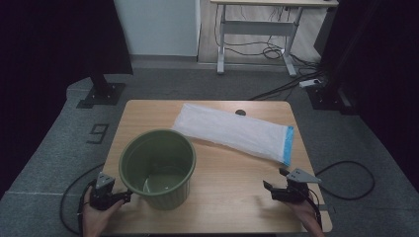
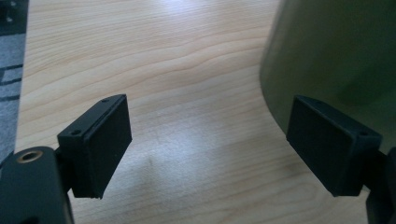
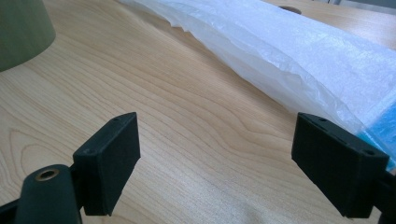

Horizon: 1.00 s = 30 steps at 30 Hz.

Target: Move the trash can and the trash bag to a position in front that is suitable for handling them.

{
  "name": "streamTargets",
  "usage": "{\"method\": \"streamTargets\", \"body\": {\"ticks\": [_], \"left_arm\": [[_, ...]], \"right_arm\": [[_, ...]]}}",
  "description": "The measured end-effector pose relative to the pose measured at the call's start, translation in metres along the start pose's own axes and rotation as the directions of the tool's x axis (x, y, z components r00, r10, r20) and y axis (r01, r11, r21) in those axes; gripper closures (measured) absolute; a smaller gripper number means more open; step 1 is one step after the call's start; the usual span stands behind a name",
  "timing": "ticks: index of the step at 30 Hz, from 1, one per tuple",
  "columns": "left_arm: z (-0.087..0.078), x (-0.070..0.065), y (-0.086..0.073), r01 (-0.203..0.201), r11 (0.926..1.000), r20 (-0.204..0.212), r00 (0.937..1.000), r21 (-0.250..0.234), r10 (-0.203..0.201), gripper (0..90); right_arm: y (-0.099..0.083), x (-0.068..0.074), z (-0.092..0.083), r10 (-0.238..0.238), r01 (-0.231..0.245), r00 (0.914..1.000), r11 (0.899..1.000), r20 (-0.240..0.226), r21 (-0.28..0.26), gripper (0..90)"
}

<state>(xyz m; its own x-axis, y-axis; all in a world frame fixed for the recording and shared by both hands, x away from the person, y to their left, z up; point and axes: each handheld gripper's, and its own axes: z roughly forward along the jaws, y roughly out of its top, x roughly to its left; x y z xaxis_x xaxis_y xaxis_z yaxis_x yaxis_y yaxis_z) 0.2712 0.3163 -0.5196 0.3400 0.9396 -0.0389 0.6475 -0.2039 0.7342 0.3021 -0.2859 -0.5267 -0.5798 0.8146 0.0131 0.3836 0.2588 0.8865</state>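
**At the near edge of the table: both grippers released, bin and bag untouched**

Near the near-left corner of the wooden table (image 1: 222,182), a green bin (image 1: 158,168) is seen standing upright, its mouth open upward and its ribbed wall facing the near edge. The inside is seen from the high view; nothing can be made out in it apart from a pale reflection on the bottom.

The left gripper (image 1: 112,195) is held in a hand (image 1: 94,215) at the near-left corner, just beside the bin's wall. In the left gripper view, its jaws are spread wide over bare wood, with nothing between the pads (image 2: 109,140); the bin's green wall (image 2: 336,60) is seen close behind the right-hand pad, and whether pad and wall touch cannot be told.

A white plastic bag (image 1: 232,131) is laid flat and folded, running slantwise from the middle of the far edge toward the right edge. A blue strip (image 1: 288,145) marks its end nearest the right edge. A small dark round fitting (image 1: 240,112) is set in the table by the far edge, just beyond the bag.

The right gripper (image 1: 276,190) is held near the near-right corner, apart from the bag's blue end. In the right gripper view, its jaws stand fully apart over bare wood, nothing gripped; the bag (image 3: 289,51) lies beyond them, the bin's base (image 3: 21,28) at the upper left.
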Motion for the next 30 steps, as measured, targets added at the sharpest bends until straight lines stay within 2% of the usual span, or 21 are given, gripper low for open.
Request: {"method": "streamTargets", "body": {"ticks": [6,8,9,11,12,13,14,15,16,17,19,21,22,23,24,28,29,30], "left_arm": [[-0.011,-0.007,-0.007,-0.019,0.9997,0.023,0.9995,-0.013,0.02,12.3],[-0.018,-0.012,-0.011,-0.044,0.9989,0.051,0.9977,-0.019,0.044,12.1],[-0.018,-0.012,-0.011,-0.044,0.9989,0.051,0.9977,-0.019,0.044,11.8],[-0.022,-0.016,-0.012,-0.065,0.9976,0.074,0.995,-0.024,0.067,11.8],[-0.026,-0.022,-0.013,-0.09,0.9954,0.112,0.9894,-0.035,0.093,11.8],[-0.026,-0.022,-0.013,-0.09,0.9954,0.112,0.9894,-0.035,0.093,11.7],[-0.029,-0.029,-0.013,-0.124,0.9916,0.15,0.9804,-0.038,0.128,11.3],[-0.029,-0.029,-0.013,-0.124,0.9916,0.15,0.9804,-0.038,0.128,11.3],[-0.031,-0.037,-0.013,-0.156,0.9868,0.18,0.9703,-0.043,0.161,11.0],[-0.031,-0.037,-0.013,-0.156,0.9868,0.18,0.9703,-0.043,0.161,10.9],[-0.031,-0.045,-0.011,-0.181,0.9819,0.215,0.9582,-0.056,0.189,10.5],[-0.029,-0.052,-0.006,-0.208,0.9758,0.247,0.9442,-0.067,0.218,9.6],[-0.025,-0.06,-0.001,-0.228,0.9711,0.276,0.9312,-0.071,0.239,8.3],[-0.025,-0.06,-0.001,-0.228,0.9711,0.276,0.9312,-0.071,0.239,4.2],[-0.022,-0.063,0.002,-0.242,0.9683,0.282,0.9265,-0.062,0.25,4.2],[-0.012,-0.068,0.011,-0.253,0.965,0.31,0.9139,-0.068,0.262,4.7],[-0.012,-0.068,0.011,-0.253,0.965,0.31,0.9139,-0.068,0.262,4.7],[-0.009,-0.07,0.014,-0.26,0.9634,0.315,0.9106,-0.067,0.267,4.7]], "right_arm": [[0.0,-0.003,-0.002,0.02,-0.019,0.9997,1.0,0.012,-0.015,14.7],[-0.001,-0.006,-0.001,0.027,-0.027,0.9995,1.0,0.016,-0.007,14.7],[-0.001,-0.006,-0.001,0.027,-0.027,0.9995,1.0,0.016,-0.007,14.7],[0.0,-0.008,0.0,0.028,-0.028,0.9994,1.0,0.021,-0.005,14.8],[0.001,-0.01,0.002,0.034,-0.034,0.9992,0.999,0.02,-0.008,14.8],[0.001,-0.01,0.003,0.032,-0.032,0.9993,0.999,0.02,-0.01,14.9],[0.001,-0.01,0.004,0.031,-0.03,0.9993,0.999,0.02,-0.01,14.9],[0.001,-0.01,0.004,0.031,-0.03,0.9993,0.999,0.02,-0.01,14.9],[0.001,-0.009,0.005,0.025,-0.025,0.9994,1.0,0.022,-0.006,15.0],[0.001,-0.009,0.005,0.025,-0.025,0.9994,1.0,0.022,-0.006,15.0],[0.001,-0.009,0.007,0.02,-0.02,0.9996,1.0,0.02,-0.002,15.1],[0.001,-0.009,0.008,0.021,-0.021,0.9996,1.0,0.018,0.001,15.2],[0.0,-0.009,0.009,0.02,-0.021,0.9996,1.0,0.017,0.003,15.2],[0.0,-0.009,0.009,0.02,-0.021,0.9996,1.0,0.017,0.003,15.2],[0.0,-0.009,0.009,0.022,-0.022,0.9996,1.0,0.017,0.004,15.2],[0.0,-0.009,0.008,0.03,-0.03,0.9995,1.0,0.014,0.001,15.7],[0.0,-0.009,0.008,0.03,-0.03,0.9995,1.0,0.014,0.001,15.7],[-0.001,-0.009,0.009,0.028,-0.028,0.9995,1.0,0.014,0.004,15.7]]}}
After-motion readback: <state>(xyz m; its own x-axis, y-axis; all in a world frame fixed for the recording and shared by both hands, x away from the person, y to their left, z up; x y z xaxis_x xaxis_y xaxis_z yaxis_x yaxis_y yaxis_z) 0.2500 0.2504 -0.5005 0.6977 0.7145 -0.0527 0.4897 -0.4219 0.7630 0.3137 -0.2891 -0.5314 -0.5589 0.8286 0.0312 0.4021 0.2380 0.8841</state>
